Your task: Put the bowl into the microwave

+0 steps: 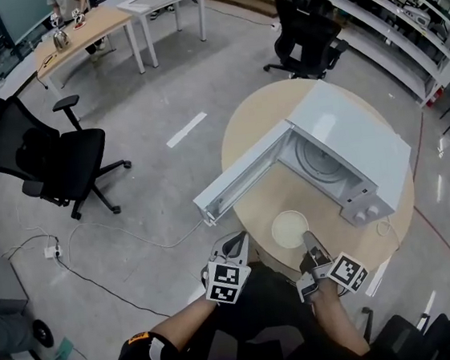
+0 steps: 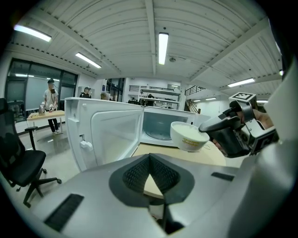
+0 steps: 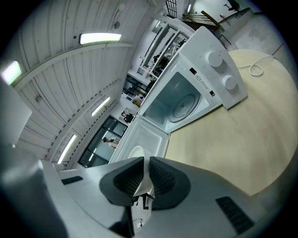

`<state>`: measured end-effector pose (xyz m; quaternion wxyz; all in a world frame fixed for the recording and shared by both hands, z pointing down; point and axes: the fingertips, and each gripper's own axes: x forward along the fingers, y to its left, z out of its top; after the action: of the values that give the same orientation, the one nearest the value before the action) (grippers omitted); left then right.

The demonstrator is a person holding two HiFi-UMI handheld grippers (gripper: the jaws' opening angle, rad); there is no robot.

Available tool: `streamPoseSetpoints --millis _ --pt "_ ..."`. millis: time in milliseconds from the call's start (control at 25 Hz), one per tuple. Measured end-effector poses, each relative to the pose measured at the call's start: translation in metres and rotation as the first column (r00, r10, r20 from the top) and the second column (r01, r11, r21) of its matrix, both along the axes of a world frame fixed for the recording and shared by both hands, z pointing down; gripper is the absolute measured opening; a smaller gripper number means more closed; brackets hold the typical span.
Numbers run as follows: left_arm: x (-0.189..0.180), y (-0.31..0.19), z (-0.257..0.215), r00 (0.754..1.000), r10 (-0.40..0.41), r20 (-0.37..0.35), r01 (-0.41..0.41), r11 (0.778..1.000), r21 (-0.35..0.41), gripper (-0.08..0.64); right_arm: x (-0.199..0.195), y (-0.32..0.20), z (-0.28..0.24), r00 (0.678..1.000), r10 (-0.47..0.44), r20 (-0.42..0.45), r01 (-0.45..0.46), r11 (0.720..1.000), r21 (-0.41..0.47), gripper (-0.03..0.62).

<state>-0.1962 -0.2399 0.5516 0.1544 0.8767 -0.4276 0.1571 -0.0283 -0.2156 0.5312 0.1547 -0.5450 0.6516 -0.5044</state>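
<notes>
A white bowl (image 1: 289,228) hangs just over the round wooden table (image 1: 252,132), in front of the white microwave (image 1: 349,133), whose door (image 1: 241,177) stands wide open to the left. My right gripper (image 1: 307,239) is shut on the bowl's near rim. In the left gripper view the bowl (image 2: 188,135) and the right gripper (image 2: 210,126) are level with the open cavity (image 2: 160,125). In the right gripper view a sliver of the bowl (image 3: 135,152) shows between the pads, with the turntable (image 3: 184,104) beyond. My left gripper (image 1: 236,243) is shut on nothing, left of the bowl by the door's corner.
A white cable (image 1: 388,231) lies on the table by the microwave's knob side. Black office chairs (image 1: 53,158) (image 1: 305,33) stand on the grey floor, desks (image 1: 103,32) at the back, shelving (image 1: 398,2) on the right. A person (image 2: 50,100) stands far off.
</notes>
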Motion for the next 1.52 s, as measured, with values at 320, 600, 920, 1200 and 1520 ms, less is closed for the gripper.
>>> streamPoseSetpoints --millis 320,600,920,1200,1520 --pt "0.013 -0.026 0.002 0.999 0.0 0.046 0.0 1.0 0.0 0.046 0.017 -0.034 0.012 0.999 0.006 0.046 -0.006 1.0 -0.001 0.051" --pt "0.042 -0.053 0.007 0.997 0.025 0.066 -0.024 0.999 -0.022 0.046 0.04 -0.055 0.027 0.995 0.039 0.09 -0.036 0.999 -0.033 0.051" --pt "0.078 -0.088 0.01 0.996 0.051 0.069 -0.05 0.999 -0.019 0.046 0.079 -0.088 0.037 0.987 0.109 0.115 -0.106 0.994 -0.034 0.051" --pt "0.116 -0.119 0.016 0.996 0.063 0.07 -0.061 0.998 -0.031 0.046 0.118 -0.12 0.043 0.981 0.149 0.122 -0.145 0.989 -0.043 0.051" --pt "0.15 -0.149 0.015 0.991 0.101 0.084 -0.099 0.995 -0.024 0.046 0.15 -0.153 0.052 0.956 0.249 0.154 -0.245 0.968 -0.049 0.051"
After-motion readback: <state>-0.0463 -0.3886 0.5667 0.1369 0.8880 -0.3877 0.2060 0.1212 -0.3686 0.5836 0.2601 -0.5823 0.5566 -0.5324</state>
